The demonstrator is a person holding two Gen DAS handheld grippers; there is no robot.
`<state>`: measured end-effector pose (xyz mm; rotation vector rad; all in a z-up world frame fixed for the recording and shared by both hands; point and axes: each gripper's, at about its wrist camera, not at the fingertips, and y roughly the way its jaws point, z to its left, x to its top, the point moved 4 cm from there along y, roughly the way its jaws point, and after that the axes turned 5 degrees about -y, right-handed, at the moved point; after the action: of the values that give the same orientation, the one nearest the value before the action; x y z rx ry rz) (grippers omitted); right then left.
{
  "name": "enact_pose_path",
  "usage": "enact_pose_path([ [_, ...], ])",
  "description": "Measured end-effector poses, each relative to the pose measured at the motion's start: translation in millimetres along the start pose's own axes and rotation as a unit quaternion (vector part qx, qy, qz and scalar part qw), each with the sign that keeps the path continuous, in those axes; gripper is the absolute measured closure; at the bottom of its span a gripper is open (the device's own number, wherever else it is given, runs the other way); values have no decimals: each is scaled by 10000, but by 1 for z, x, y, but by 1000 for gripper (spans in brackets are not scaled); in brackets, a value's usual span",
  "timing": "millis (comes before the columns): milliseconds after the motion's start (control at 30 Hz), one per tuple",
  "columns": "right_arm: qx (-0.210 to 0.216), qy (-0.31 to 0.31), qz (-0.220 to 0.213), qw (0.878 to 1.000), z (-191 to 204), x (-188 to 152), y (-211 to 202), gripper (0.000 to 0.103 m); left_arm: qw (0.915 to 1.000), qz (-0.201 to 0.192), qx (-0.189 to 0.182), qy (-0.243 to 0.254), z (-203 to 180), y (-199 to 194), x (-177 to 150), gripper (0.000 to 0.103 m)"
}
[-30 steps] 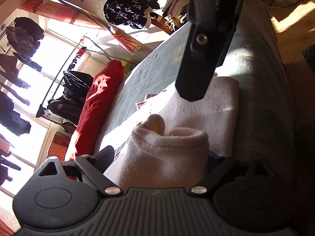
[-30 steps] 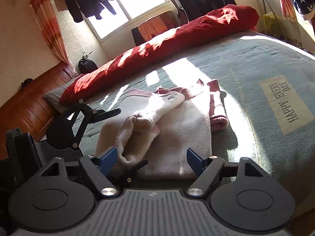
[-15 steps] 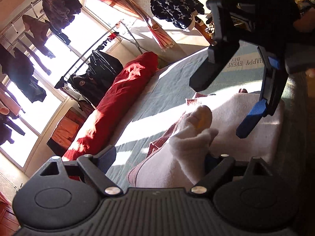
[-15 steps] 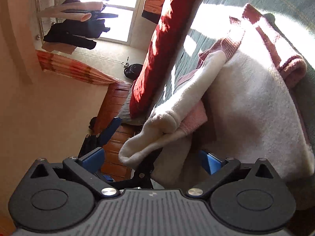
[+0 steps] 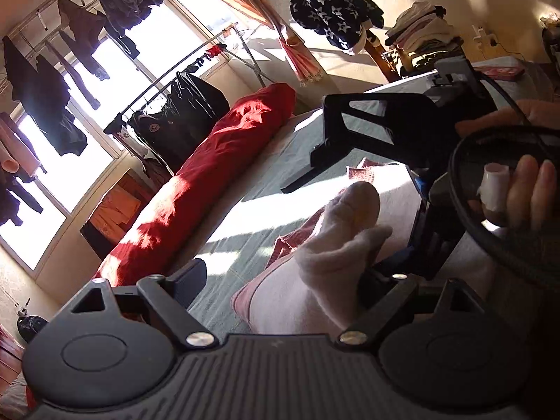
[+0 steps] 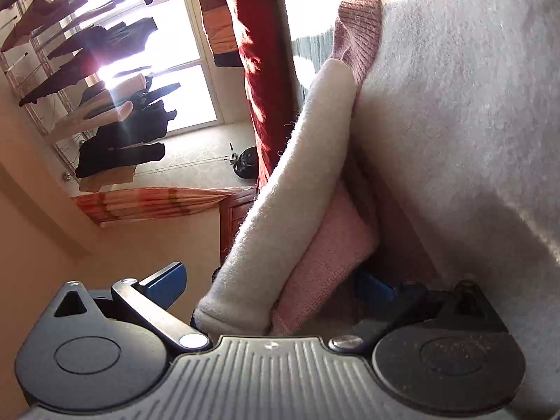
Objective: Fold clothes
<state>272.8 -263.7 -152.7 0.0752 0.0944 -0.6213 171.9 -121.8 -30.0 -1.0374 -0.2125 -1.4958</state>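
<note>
Fleecy pale sweater (image 5: 325,262) mid-fold on bed (image 5: 245,245): left gripper (image 5: 280,280) fingers wide around its bunched sleeve, grip unclear; right gripper (image 6: 266,287) fingers fully spread around the fold, must close next.

No readable text, labels or numbers anywhere.

The sweater (image 6: 455,122) hides the right gripper's (image 6: 276,287) far blue pad; its top is cropped.
</note>
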Motion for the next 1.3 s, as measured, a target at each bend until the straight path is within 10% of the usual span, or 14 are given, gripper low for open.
enact_pose_path([
  [667,-676,-914,-430,9926,17,47,36,2,9998,81,-154,-26,-4,-2,-12,14],
  [1000,-1234,-2629,-181,9567,57,36,32,70,9997,-9,-262,28,-7,-7,-11,14],
  [1100,-1467,-3319,-118,9317,80,29,31,73,9994,-103,-313,45,-10,-7,-6,14],
  [1300,-2076,-4974,226,8420,125,1,33,74,9984,-194,-528,35,-19,-2,5,14],
])
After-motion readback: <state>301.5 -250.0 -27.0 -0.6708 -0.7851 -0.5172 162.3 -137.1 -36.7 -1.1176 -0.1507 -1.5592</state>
